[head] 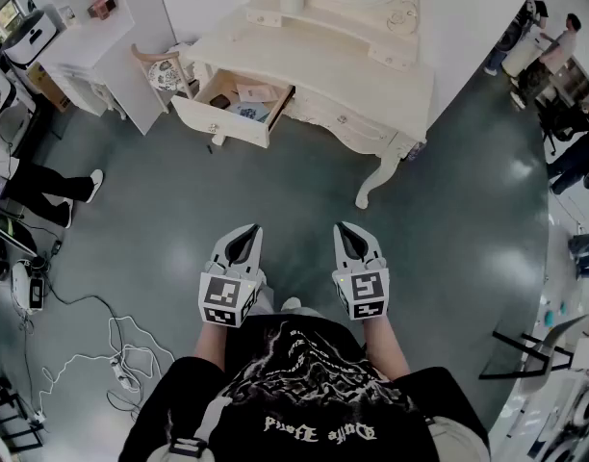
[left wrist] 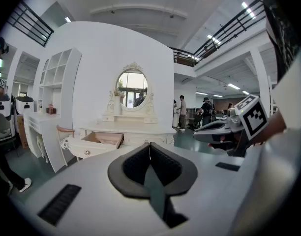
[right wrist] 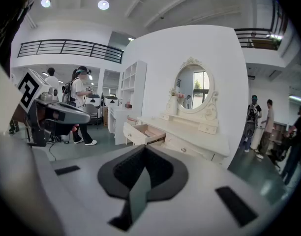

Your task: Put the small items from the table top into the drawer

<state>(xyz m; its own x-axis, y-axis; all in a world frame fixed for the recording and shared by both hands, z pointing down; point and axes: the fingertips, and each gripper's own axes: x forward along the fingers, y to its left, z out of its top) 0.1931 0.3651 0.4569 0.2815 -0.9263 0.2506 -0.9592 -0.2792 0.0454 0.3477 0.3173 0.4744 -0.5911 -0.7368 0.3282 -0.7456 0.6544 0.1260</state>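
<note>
A large indoor hall staged as a bedroom corner; a cream dressing table (head: pixel 323 56) against a freestanding white partition (right wrist: pixel 214 53); a railed mezzanine (right wrist: pixel 67 48) above it; loose cables (head: pixel 121 345) on the grey floor (head: pixel 275 191) before it; people (right wrist: pixel 267 122) standing beside it.

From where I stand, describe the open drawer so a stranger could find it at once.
Start at the cream dressing table with the oval mirror. The drawer is at its left end, next to the chair. It alone is pulled out, with items inside; the next drawer is shut.
</note>
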